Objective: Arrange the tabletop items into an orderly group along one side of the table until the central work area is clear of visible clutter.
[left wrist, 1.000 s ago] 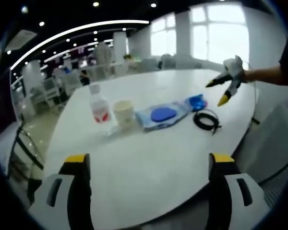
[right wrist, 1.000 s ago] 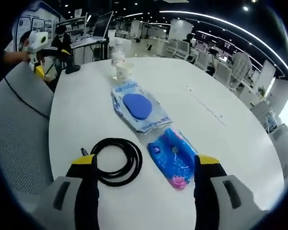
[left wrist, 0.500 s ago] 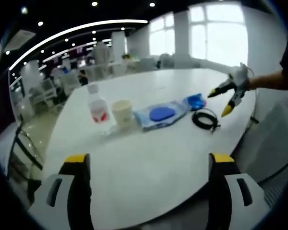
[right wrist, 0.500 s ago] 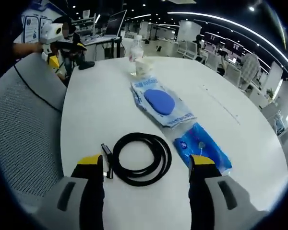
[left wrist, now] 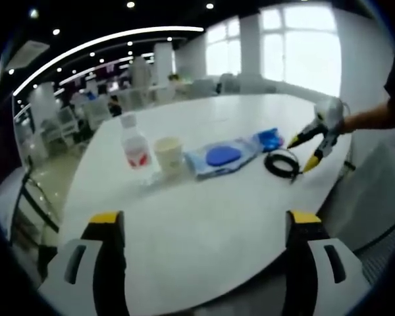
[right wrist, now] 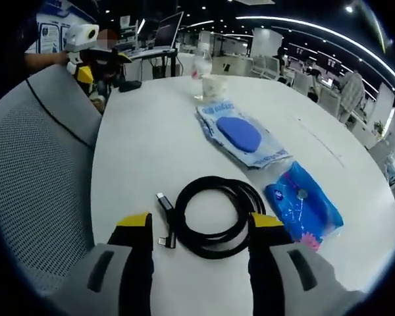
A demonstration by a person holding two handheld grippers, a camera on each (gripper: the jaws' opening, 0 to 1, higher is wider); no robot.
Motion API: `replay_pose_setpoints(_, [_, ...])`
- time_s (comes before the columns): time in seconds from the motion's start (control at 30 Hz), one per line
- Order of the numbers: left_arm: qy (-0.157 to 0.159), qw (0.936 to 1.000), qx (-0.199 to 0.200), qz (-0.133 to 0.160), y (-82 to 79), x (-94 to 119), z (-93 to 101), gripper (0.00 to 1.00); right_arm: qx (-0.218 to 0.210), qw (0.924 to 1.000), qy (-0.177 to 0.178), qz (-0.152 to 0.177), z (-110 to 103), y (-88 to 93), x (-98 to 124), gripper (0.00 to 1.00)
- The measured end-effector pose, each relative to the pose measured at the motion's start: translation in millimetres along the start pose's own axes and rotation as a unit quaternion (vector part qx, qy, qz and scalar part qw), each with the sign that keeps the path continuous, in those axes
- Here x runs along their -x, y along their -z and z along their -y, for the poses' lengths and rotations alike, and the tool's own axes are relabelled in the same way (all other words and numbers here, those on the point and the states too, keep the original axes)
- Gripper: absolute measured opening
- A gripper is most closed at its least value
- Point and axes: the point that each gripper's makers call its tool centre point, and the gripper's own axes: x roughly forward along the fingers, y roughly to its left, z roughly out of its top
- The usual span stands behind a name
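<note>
My right gripper point(right wrist: 199, 225) is open, low over a coiled black cable point(right wrist: 214, 216) that lies between its jaws near the table edge. Beyond the cable are a blue packet point(right wrist: 303, 205), a white-and-blue pouch point(right wrist: 240, 133), a paper cup point(right wrist: 214, 85) and a clear bottle point(right wrist: 201, 64). My left gripper point(left wrist: 204, 220) is open and holds nothing, above bare white table point(left wrist: 184, 204). From there the bottle point(left wrist: 135, 150), cup point(left wrist: 170, 156), pouch point(left wrist: 220, 158), packet point(left wrist: 270, 139) and cable point(left wrist: 283, 164) form a row. The right gripper point(left wrist: 309, 143) hangs at the cable.
A grey mesh chair back point(right wrist: 39, 178) stands against the table's near edge on the left. The left gripper point(right wrist: 85, 49) and a person's arm show at the far end. A dark object point(right wrist: 128, 84) lies near the table's far end. Office desks and chairs fill the background.
The right gripper has come down and closer to the black cable, which now lies between its jaws, and the jaws have narrowed a little. The left gripper has stayed still.
</note>
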Motion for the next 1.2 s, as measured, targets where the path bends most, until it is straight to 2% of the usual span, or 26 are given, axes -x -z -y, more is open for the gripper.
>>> replay_pose_setpoints(0.2, [0.0,1.0,-0.001,-0.003,1.2,0.2,0.1,0.98,0.003,0.9998,-0.016,-0.006,-11.5,3.8,-9.8,0.49])
replay_pose_setpoints(0.77, [-0.002,0.9999,-0.005,-0.011,3.3,-0.8,0.3,0.96,-0.008,0.9986,-0.05,-0.012,-24.7,9.4,-28.6,0.26])
replay_pose_setpoints(0.83, [-0.002,0.9999,-0.005,-0.01,3.1,-0.8,0.0,0.96,-0.037,0.9977,-0.055,-0.011,-24.1,7.3,-30.1,0.24])
replay_pose_setpoints(0.9, [-0.003,0.9999,-0.004,-0.01,3.0,-0.9,-0.3,0.96,-0.034,0.9978,-0.057,-0.012,-22.8,5.5,-30.2,0.2])
replay_pose_setpoints(1.0, [-0.003,0.9999,-0.005,-0.01,3.2,-0.9,-0.5,0.96,-0.014,0.9977,-0.064,-0.02,-25.1,7.0,-31.0,0.18])
replay_pose_setpoints(1.2, [-0.007,0.9999,-0.003,-0.008,2.6,-0.9,-2.4,0.95,-0.002,0.9971,-0.07,-0.029,-27.4,7.2,-32.9,0.14])
